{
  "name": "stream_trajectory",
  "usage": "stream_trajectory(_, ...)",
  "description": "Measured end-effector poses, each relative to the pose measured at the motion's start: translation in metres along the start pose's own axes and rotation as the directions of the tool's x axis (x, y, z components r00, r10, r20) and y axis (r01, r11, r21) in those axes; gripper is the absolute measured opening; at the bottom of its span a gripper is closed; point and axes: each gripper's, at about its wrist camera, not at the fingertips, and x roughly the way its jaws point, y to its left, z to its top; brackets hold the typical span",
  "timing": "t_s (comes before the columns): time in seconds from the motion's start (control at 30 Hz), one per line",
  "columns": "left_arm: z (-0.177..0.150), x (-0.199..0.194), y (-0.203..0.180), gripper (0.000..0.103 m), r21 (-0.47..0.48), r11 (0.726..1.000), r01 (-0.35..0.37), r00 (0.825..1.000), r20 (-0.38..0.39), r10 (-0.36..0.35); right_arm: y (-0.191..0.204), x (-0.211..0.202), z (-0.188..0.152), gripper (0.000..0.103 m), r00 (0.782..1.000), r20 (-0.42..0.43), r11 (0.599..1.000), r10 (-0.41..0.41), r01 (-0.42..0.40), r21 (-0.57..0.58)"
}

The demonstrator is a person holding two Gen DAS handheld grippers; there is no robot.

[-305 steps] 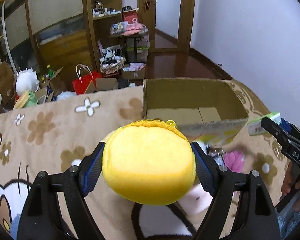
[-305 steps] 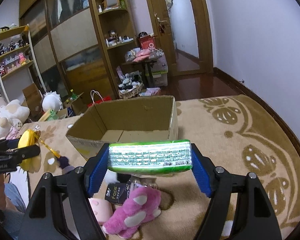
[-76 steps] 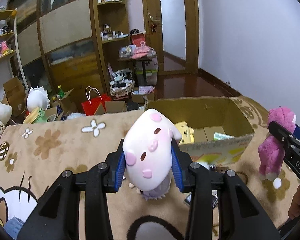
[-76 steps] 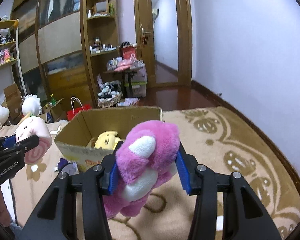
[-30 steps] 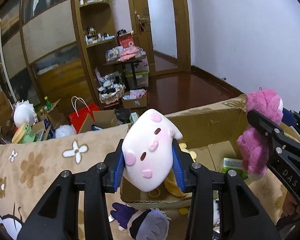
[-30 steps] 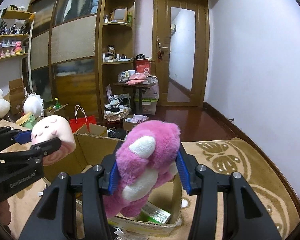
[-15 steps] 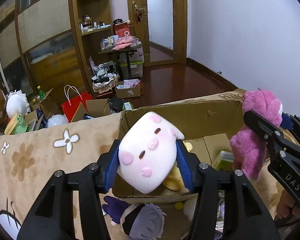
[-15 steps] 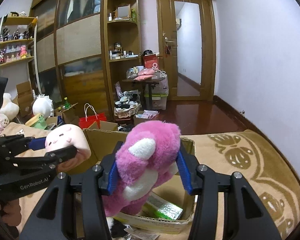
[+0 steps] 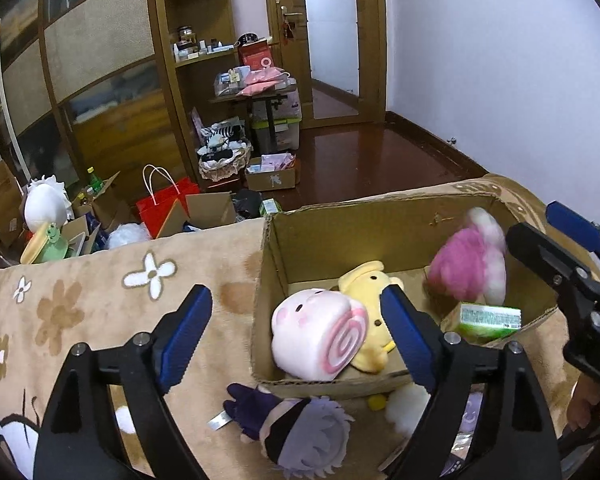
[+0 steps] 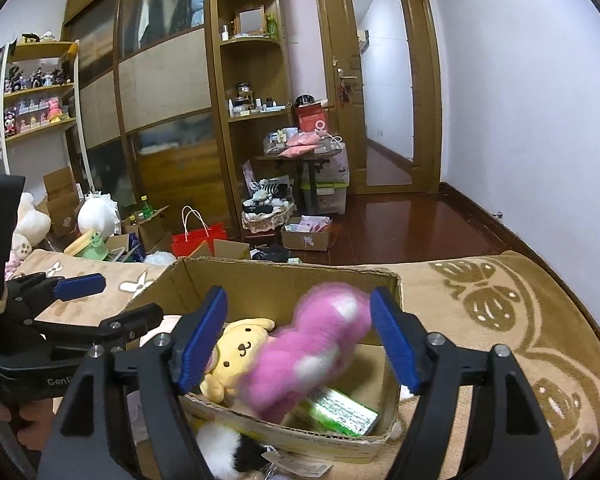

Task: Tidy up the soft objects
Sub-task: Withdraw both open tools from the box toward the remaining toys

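Observation:
A cardboard box (image 9: 312,232) stands on a beige flowered blanket (image 9: 80,300). My left gripper (image 9: 296,304) hangs over its near left corner with its jaws opening. A pink-and-white roll plush (image 9: 320,336) lies loose in the box below them, clear of the pads, against a yellow dog plush (image 9: 372,280). My right gripper (image 10: 300,300) is over the box (image 10: 276,284), jaws opening. A pink bear (image 10: 304,356) is blurred between them, free of the pads, dropping onto a green pack (image 10: 340,408). Each view also shows the other gripper at its edge.
A purple-haired doll (image 9: 300,432) and a white fluffy toy (image 9: 408,404) lie on the blanket just in front of the box. A black-and-white plush (image 10: 224,452) lies there too. Beyond the blanket's edge are a red bag (image 9: 164,208), small boxes and shelves.
Both grippers have opened over the box. The roll plush has dropped from the left one into the box, and the pink bear has left the right one and is falling in.

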Motion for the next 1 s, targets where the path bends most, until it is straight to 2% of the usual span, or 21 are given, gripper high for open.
stream_trajectory(0.03,0.000,0.000,0.001,0.087,0.000,1.000,-0.003,1.000,-0.003,0.003,0.000,-0.001,0.000,0.088,1.000,0.000,1.000,0.005,-0.005,0.004)
stream_trajectory(0.2,-0.001,-0.007,0.013,0.095,-0.017,0.999,-0.028,0.999,-0.021,0.028,0.000,-0.006,0.000,0.090,1.000,-0.007,1.000,0.012,-0.012,0.014)
stream_trajectory(0.33,-0.004,-0.015,0.025,0.097,-0.046,0.998,-0.035,0.999,-0.039,0.033,0.002,-0.015,0.001,0.103,1.000,0.002,1.000,0.010,-0.010,0.022)
stream_trajectory(0.5,-0.009,-0.031,0.039,0.100,-0.087,0.996,-0.031,0.998,-0.056,0.026,0.004,-0.024,0.003,0.103,1.000,0.007,1.000,0.004,-0.004,0.022)
stream_trajectory(0.8,-0.022,-0.057,0.043,0.100,-0.051,0.998,-0.038,0.993,-0.114,0.032,0.017,-0.049,-0.002,0.103,1.000,0.000,1.000,-0.009,0.009,-0.001)
stream_trajectory(1.0,-0.031,-0.071,0.041,0.100,-0.030,0.999,-0.045,0.992,-0.119,0.041,0.027,-0.061,-0.009,0.103,1.000,-0.026,1.000,-0.008,0.007,-0.020)
